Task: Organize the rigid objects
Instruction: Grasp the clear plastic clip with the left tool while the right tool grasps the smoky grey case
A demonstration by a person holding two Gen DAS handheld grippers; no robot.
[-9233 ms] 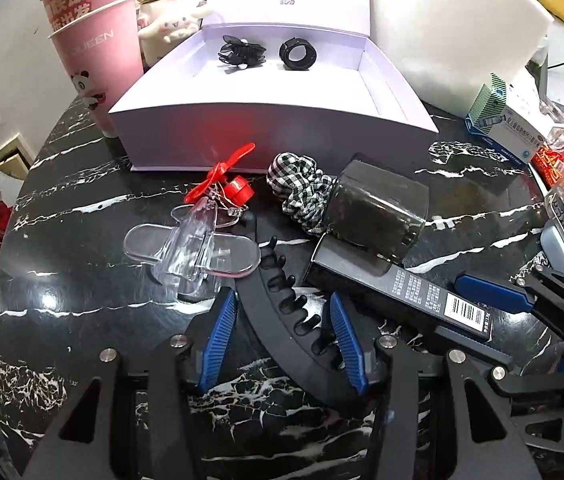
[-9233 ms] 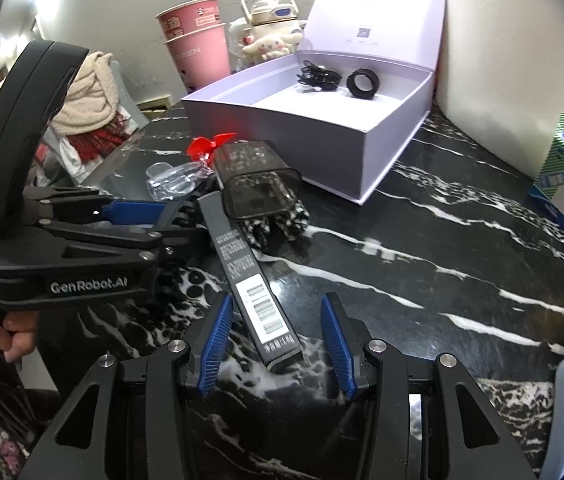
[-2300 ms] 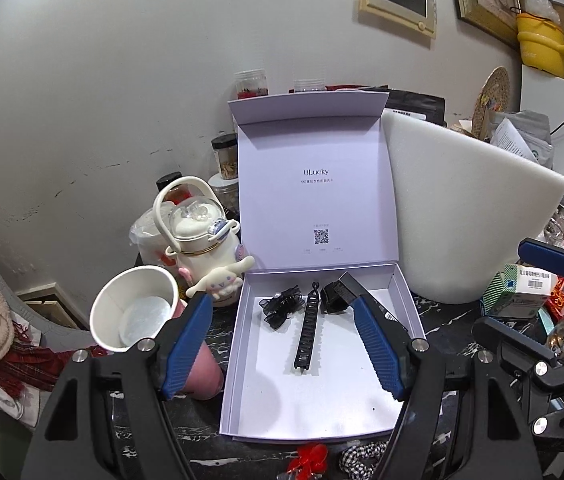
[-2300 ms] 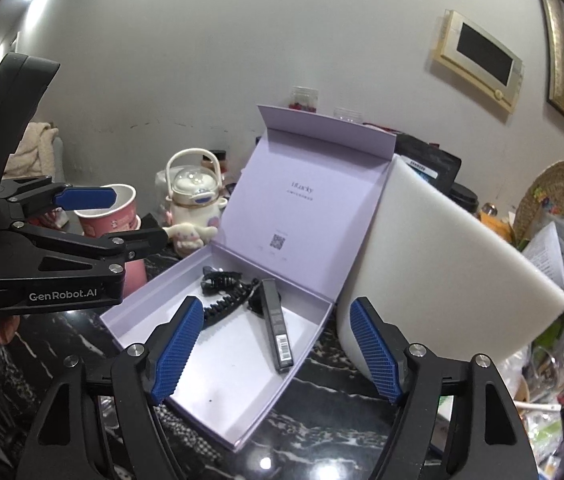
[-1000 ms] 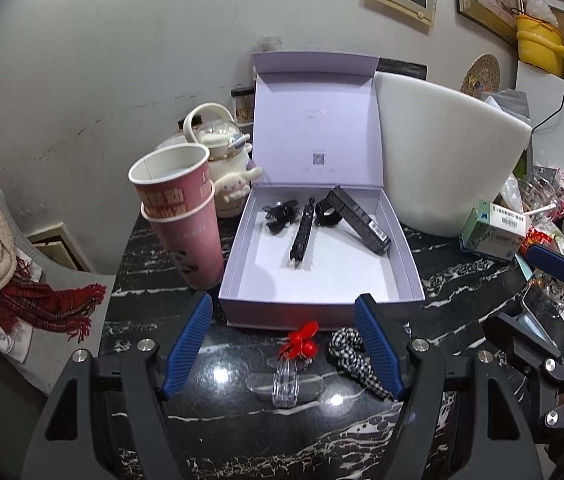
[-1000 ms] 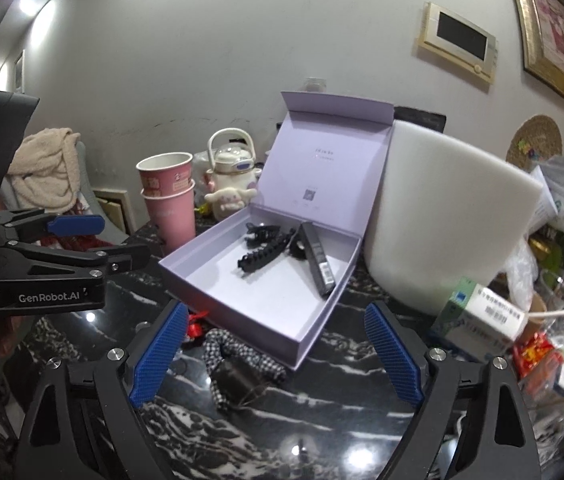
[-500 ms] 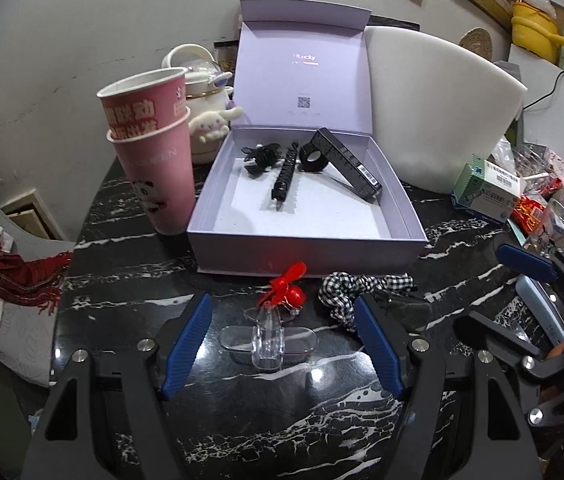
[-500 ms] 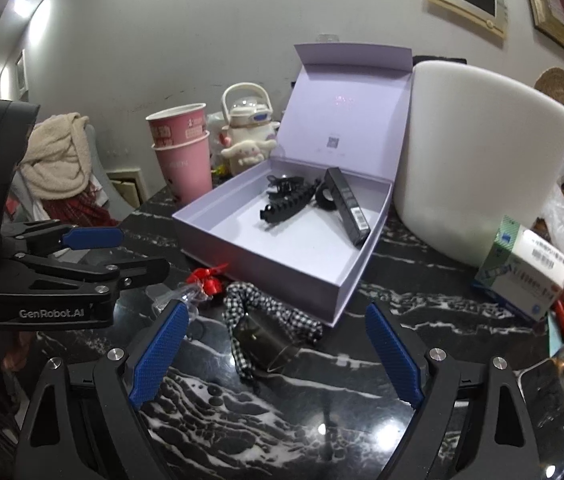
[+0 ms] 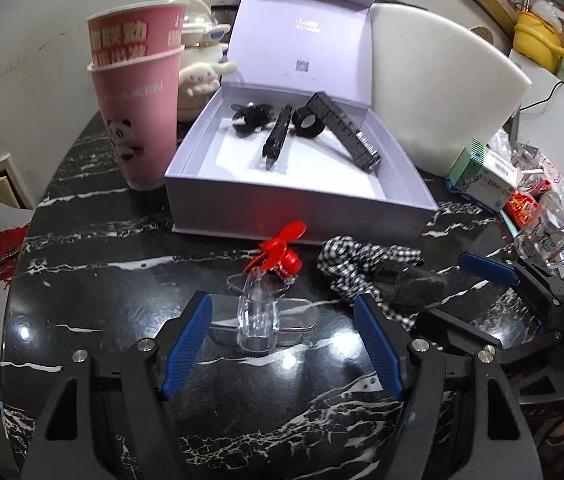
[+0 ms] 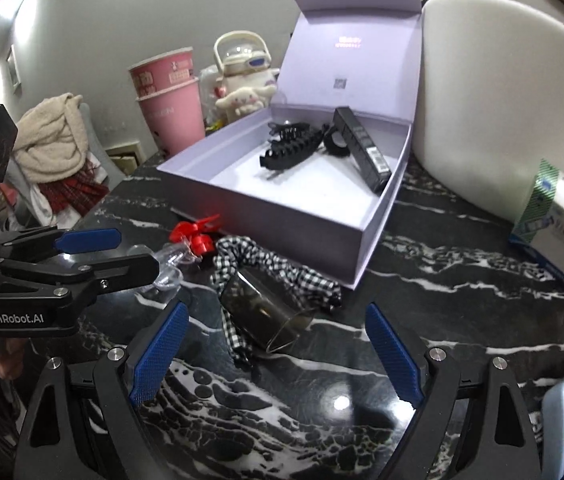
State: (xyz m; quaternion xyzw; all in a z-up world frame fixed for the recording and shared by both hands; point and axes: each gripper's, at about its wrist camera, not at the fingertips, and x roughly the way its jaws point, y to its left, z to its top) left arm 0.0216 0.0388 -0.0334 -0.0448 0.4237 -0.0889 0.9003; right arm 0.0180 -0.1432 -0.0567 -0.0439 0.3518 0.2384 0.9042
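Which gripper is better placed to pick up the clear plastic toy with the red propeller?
Left. The left gripper is open with the clear toy directly between its fingers; the right gripper faces the dark cup.

The open box [image 9: 297, 210] stands far on the table [image 9: 94, 276], the stacked cups [image 9: 138, 112] touching its left side. In it lie a claw clip [image 10: 289, 150], a ring [image 9: 309, 122] and a long carton [image 9: 345, 136]. Nearer lie the toy fan [image 9: 270, 280] left, the scrunchie [image 9: 365, 264] right.

pink paper cups [image 9: 136, 92]; plush toy [image 9: 202, 76]; white foam block [image 9: 437, 92]; medicine box [image 10: 561, 232]
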